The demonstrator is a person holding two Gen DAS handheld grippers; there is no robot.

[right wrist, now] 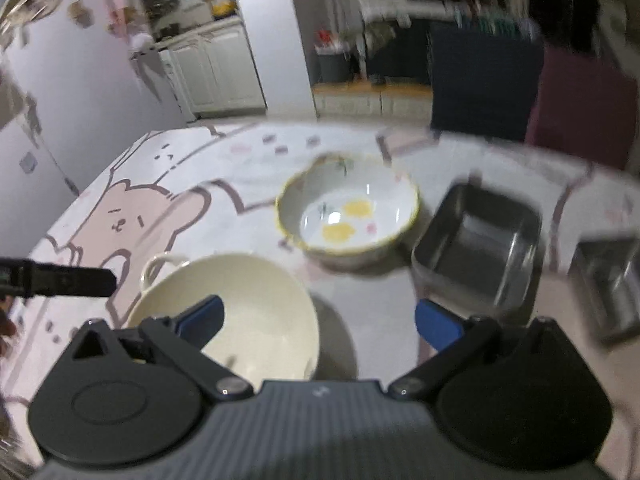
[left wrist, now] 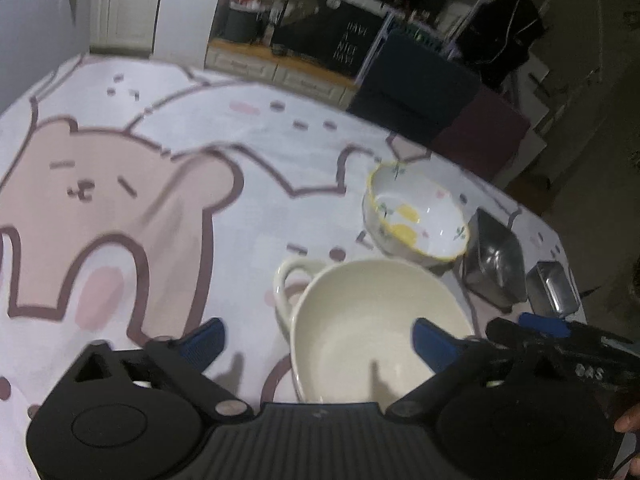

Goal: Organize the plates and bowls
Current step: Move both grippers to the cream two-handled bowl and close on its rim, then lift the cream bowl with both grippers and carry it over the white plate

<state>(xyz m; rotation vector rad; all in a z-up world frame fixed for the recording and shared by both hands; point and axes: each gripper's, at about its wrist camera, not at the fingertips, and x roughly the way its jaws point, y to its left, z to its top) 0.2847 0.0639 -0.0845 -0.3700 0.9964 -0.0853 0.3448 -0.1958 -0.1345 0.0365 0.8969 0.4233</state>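
A cream bowl with a loop handle (left wrist: 372, 320) sits on the bear-print tablecloth, right in front of my left gripper (left wrist: 320, 340), which is open and empty with its right fingertip over the bowl's rim. Behind it stands a white bowl with a yellow rim and lemon print (left wrist: 416, 216). In the right wrist view the cream bowl (right wrist: 256, 312) is at lower left, under the left fingertip of my open, empty right gripper (right wrist: 320, 320). The lemon bowl (right wrist: 348, 208) is farther back. The right gripper's finger (left wrist: 560, 340) shows at the right of the left wrist view.
Two square steel containers (right wrist: 480, 240) (right wrist: 608, 280) stand to the right of the bowls, near the table's right edge; they also show in the left wrist view (left wrist: 500, 256). The tablecloth (left wrist: 160, 200) spreads left. Dark chairs (left wrist: 420, 80) and kitchen cabinets lie behind.
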